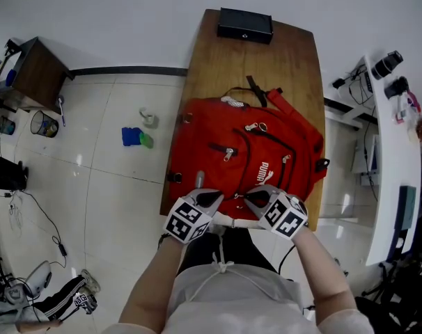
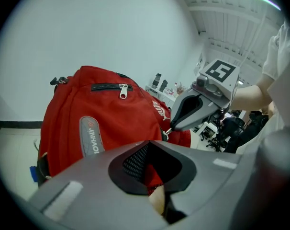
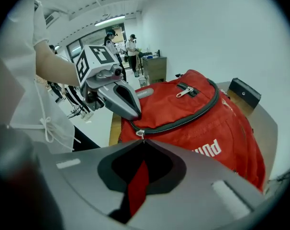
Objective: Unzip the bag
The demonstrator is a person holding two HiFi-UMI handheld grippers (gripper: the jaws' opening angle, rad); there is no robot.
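A red backpack (image 1: 263,141) lies flat on a wooden table (image 1: 214,61), with its bottom end toward me. Both grippers are at that near end, side by side. My left gripper (image 1: 209,200) is shut on a fold of the bag's red fabric (image 2: 153,176). In the right gripper view it (image 3: 126,102) sits just left of the zipper slider (image 3: 139,133). My right gripper (image 1: 256,198) is shut on the red zipper pull (image 3: 137,186) of the main zipper (image 3: 183,121), which runs closed over the bag's edge. The left gripper view shows the right gripper (image 2: 176,123) at that slider.
A black box (image 1: 245,24) stands at the table's far end. Smaller closed pocket zippers (image 1: 228,154) cross the bag's front. Left of the table, on the tiled floor, are a blue-green object (image 1: 134,137) and a bin (image 1: 42,124). A white desk (image 1: 386,158) stands at the right.
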